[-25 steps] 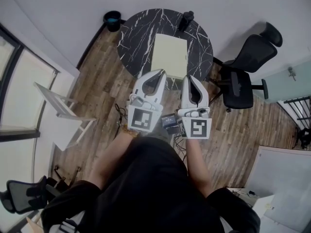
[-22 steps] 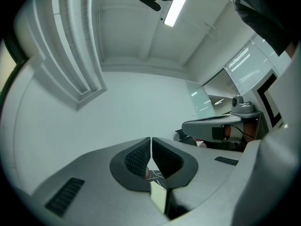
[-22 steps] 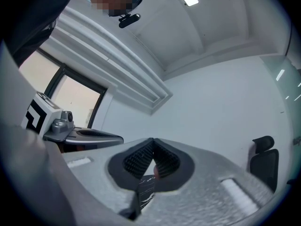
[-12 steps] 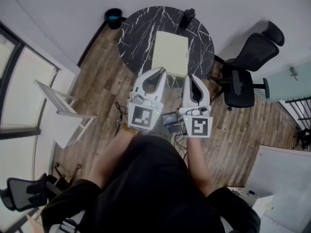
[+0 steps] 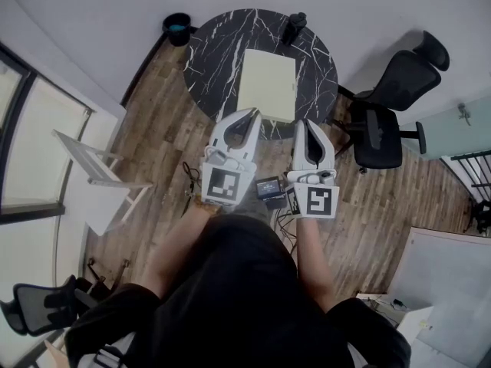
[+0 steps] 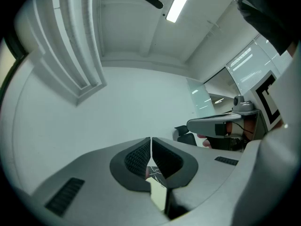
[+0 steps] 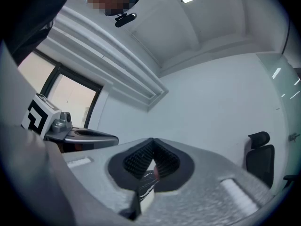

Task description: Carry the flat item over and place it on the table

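Note:
A pale yellow flat item (image 5: 267,85) lies on the round black marble table (image 5: 215,52). My left gripper (image 5: 253,113) is shut, its tip over the table's near edge by the item's near left corner. My right gripper (image 5: 304,123) is shut too, just off the item's near right corner. In the left gripper view the left gripper's (image 6: 151,140) pads meet with nothing between them, and a strip of the yellow item (image 6: 159,194) shows below. In the right gripper view the right gripper (image 7: 153,141) also has its pads together, with marble (image 7: 145,185) showing beneath.
A black office chair (image 5: 383,121) stands right of the table. A dark bin (image 5: 177,29) sits by the wall and a dark object (image 5: 294,27) on the table's far edge. A white rack (image 5: 96,179) stands at the left. Cables and a small box (image 5: 268,190) lie on the wooden floor.
My right gripper has drifted slightly right and back toward the person, away from the item's edge. The left gripper has stayed put. Both remain shut.

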The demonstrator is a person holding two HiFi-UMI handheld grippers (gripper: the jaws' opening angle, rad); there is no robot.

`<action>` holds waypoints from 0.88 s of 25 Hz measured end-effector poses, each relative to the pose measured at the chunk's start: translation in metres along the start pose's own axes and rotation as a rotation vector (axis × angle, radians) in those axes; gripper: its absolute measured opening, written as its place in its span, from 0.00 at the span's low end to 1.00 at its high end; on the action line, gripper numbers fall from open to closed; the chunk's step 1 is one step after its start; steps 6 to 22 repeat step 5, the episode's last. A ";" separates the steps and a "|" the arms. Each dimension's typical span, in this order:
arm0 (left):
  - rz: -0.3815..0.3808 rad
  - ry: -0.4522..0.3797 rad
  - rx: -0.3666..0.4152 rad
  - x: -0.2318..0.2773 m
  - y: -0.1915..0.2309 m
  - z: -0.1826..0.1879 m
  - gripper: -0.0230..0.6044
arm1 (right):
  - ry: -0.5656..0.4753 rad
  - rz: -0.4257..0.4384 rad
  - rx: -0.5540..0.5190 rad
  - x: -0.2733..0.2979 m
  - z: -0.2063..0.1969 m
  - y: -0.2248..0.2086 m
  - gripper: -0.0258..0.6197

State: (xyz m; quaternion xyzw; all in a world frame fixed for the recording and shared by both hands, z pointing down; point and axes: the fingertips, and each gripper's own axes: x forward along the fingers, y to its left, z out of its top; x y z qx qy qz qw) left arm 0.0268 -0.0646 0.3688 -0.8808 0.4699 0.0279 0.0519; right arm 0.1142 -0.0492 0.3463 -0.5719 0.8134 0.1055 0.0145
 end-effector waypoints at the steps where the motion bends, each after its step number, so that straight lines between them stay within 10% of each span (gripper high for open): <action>1: 0.000 0.003 -0.001 0.001 0.000 -0.002 0.06 | 0.005 0.001 0.002 0.001 -0.001 0.000 0.03; 22: -0.002 0.016 0.002 0.009 0.001 -0.010 0.06 | 0.012 -0.001 0.008 0.007 -0.008 -0.009 0.03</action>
